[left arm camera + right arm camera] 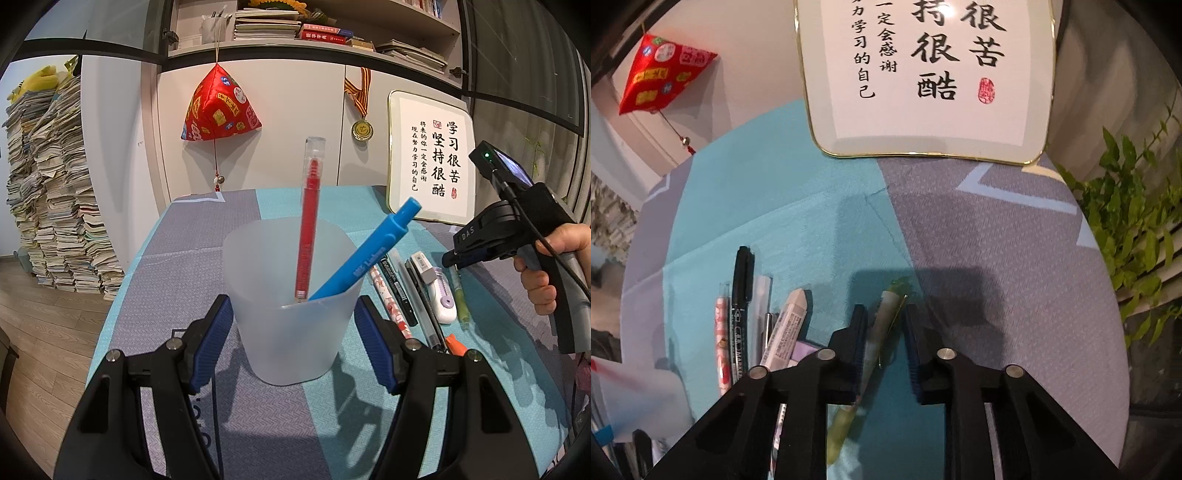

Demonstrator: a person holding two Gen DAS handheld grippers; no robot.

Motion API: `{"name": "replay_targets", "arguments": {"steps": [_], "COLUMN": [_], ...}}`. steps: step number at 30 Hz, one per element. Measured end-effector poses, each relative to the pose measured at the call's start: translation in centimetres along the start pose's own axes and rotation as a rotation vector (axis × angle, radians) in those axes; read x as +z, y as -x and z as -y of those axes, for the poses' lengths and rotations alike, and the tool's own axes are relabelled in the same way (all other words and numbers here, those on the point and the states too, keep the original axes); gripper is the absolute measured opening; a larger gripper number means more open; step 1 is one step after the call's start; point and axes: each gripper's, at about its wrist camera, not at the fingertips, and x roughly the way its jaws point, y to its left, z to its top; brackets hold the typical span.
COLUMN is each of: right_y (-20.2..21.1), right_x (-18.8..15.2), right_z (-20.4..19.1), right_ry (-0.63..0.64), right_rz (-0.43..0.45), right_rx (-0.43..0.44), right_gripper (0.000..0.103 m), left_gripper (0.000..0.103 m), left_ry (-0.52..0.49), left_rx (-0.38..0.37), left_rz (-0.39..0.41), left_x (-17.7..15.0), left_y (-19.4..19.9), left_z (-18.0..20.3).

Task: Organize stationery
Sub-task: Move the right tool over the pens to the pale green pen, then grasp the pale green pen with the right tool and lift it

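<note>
Red and blue pens (308, 229) upright in frosted cup (291, 332)

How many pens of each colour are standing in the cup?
Red pen: 1
Blue pen: 1
Total: 2 pens in the cup

2 pens (308, 221) in cup (291, 332)

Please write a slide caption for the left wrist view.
Left claw grips a translucent cup holding a red pen and blue pen.
</note>
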Motion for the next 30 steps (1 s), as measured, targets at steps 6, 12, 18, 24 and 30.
{"name": "replay_targets", "arguments": {"steps": [6,12,18,24,30], "right_y": [1.1,5.4,10.5,13.7,14.3], "right_x": [-0.4,-1.3,-2.5,-3.8,-4.3], "right_z": [0.2,0.3,-0.3,-1.4,0.1], "right_ry": [0.024,0.08,0.14,0.203,0.201], "right_rz": [0.016,0.127,0.259,0.349,0.335], "right_rx": [0.072,0.1,0.129,0.121,0.126], "right_gripper": [0.014,0.014,0.008,0.002,0.002], "left_gripper": [0.067,0.067,0.067,0.067,0.067], "left_ry": [0.0,0.0,0.0,0.0,0.0], "left_rx": [0.0,0.0,0.0,-0.001,0.0], "left_rz": [0.0,0.0,0.0,0.0,0.0], "left_x": [0.0,0.0,0.0,0.0,0.0], "left_y": [0.0,0.0,0.0,0.0,0.0], "left_z": [0.0,0.0,0.0,0.0,0.0]}}
